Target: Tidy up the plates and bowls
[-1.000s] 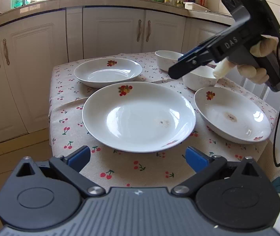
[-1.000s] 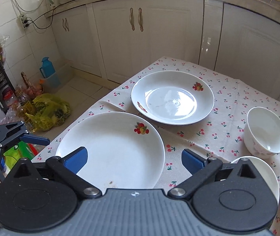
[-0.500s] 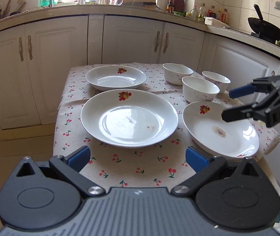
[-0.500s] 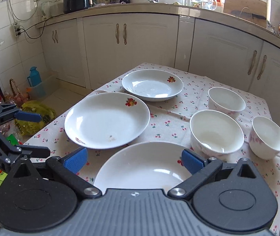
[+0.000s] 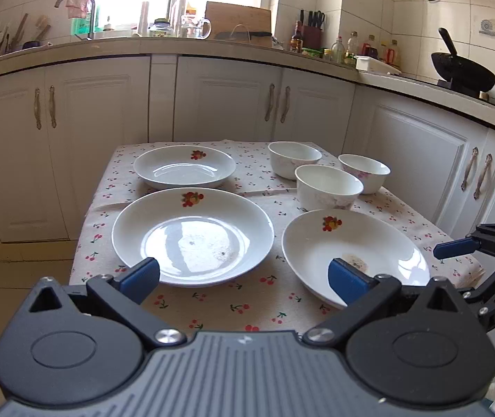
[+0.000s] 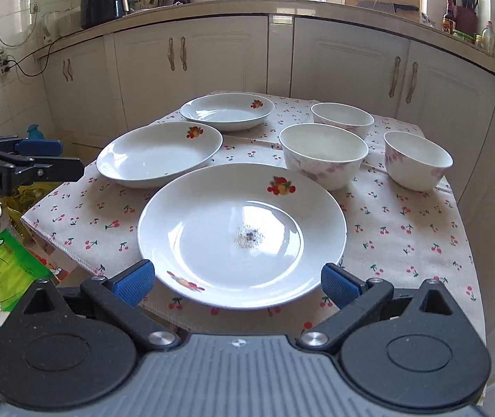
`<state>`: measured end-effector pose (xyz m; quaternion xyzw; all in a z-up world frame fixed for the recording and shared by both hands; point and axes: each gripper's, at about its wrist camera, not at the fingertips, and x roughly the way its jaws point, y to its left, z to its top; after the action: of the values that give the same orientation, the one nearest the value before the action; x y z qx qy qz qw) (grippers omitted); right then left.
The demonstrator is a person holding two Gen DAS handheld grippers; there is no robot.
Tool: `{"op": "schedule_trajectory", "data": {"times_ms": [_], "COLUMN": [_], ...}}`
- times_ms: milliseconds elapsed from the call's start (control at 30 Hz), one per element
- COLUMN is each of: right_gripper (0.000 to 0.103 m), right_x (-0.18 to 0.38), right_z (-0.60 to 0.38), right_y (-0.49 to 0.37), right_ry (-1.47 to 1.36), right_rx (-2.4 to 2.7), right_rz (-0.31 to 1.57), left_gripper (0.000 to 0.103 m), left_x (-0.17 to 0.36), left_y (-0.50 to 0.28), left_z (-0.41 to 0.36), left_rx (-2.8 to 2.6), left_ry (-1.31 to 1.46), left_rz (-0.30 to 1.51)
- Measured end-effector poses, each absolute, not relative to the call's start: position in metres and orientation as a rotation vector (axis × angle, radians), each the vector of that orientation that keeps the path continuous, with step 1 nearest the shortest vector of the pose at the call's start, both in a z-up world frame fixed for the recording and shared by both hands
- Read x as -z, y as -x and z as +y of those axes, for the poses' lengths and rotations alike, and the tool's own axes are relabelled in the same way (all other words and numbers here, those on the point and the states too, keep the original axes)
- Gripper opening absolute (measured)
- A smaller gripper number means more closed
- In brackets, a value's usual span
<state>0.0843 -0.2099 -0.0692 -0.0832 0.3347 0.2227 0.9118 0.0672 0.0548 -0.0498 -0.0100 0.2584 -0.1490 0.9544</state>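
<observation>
Nothing has been gathered yet — every piece sits on its own on the table [image 6: 404, 229], with no stack started.

Taking the near plate [image 6: 240, 232] as the landmark: it lies at the front edge of the table, straight ahead of the right hand-held gripper [image 6: 237, 283], and carries a small crumbly spot in its middle. Just beyond it to the left is the middle plate [image 6: 159, 153], and further back again the far plate [image 6: 226, 109]. None of the three touches or overlaps another. Behind and to the right of the near plate stand three bowls: the closest bowl [image 6: 322, 153] just beside its far rim, the back bowl [image 6: 341, 116] behind that one, and the right-hand bowl [image 6: 418, 158] off toward the table's right edge. All are upright and apart.

The right hand-held gripper is spread wide and grasps nothing; its fingertips flank the near plate's front rim without touching it. The left hand-held gripper [image 5: 244, 276] is likewise released and empty, facing the middle plate.

By my reading the whole job remains — plates onto plates, bowls into bowls.
</observation>
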Motion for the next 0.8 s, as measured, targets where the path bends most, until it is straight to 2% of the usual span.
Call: {"op": "schedule_trajectory", "data": {"times_ms": [367,800], "right_gripper": [0.103,0.103], "right_x": [0.093,0.106], "right_z": [-0.215,-0.21], "right_y": [-0.091,-0.107], "right_ry": [0.191,0.243], "right_rx": [-0.461,-0.504], "right_rz": [0.723,0.723], "left_gripper": [0.102,0.102], "left_x": [0.044,0.037], "left_y": [-0.074,-0.118], "left_z": [0.032,0.009], "left_rx": [0.345,0.492], "left_ry": [-0.049,-0.124], "left_rz": [0.539,0.662]}}
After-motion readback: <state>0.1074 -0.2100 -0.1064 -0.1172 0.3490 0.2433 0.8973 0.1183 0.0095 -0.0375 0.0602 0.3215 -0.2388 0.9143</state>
